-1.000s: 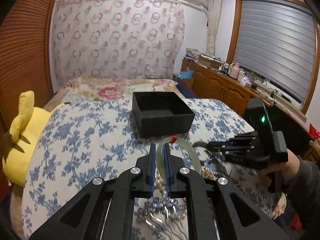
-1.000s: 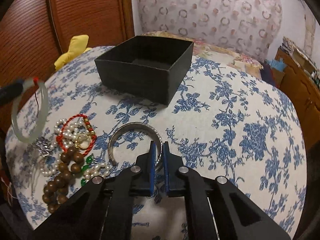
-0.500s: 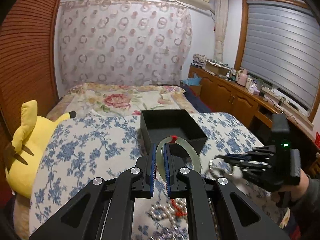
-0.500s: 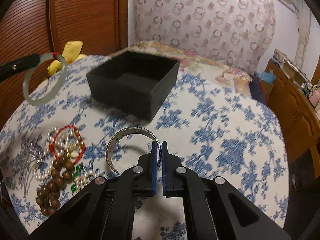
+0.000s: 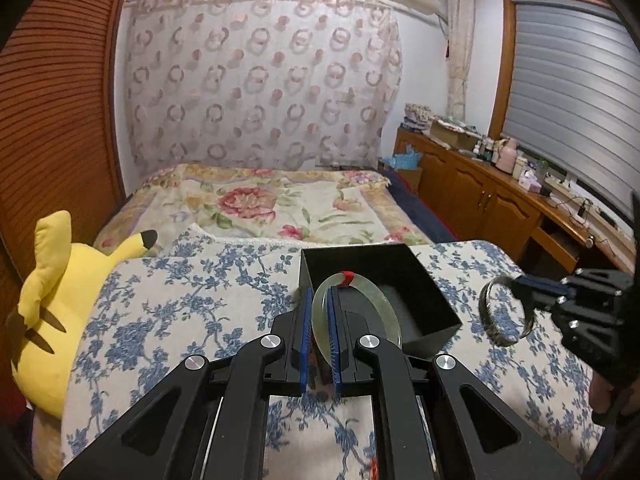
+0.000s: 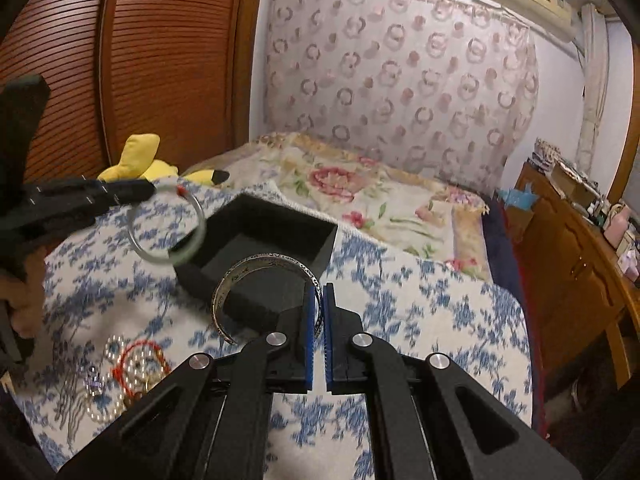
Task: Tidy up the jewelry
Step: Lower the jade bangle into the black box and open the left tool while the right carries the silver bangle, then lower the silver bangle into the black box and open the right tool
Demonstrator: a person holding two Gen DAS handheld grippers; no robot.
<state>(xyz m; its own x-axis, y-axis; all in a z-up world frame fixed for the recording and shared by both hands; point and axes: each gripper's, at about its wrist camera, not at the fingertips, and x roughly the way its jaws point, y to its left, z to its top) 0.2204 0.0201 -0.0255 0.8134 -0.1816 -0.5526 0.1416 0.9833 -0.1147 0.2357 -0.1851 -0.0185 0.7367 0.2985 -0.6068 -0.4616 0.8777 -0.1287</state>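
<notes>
Tools hold bangles above the unfilled black box.

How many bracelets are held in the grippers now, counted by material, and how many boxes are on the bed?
Jade-green bangle: 1, in the left gripper
Silver cuff bracelet: 1, in the right gripper
Black box: 1, open, on the blue floral cover
Total: 3
The loose pile of beads and pearls is too blurred to count.

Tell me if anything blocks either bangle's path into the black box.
Nothing visible does. The left gripper holds the jade bangle at the open black box, and the right gripper holds the silver cuff just short of it.
</notes>
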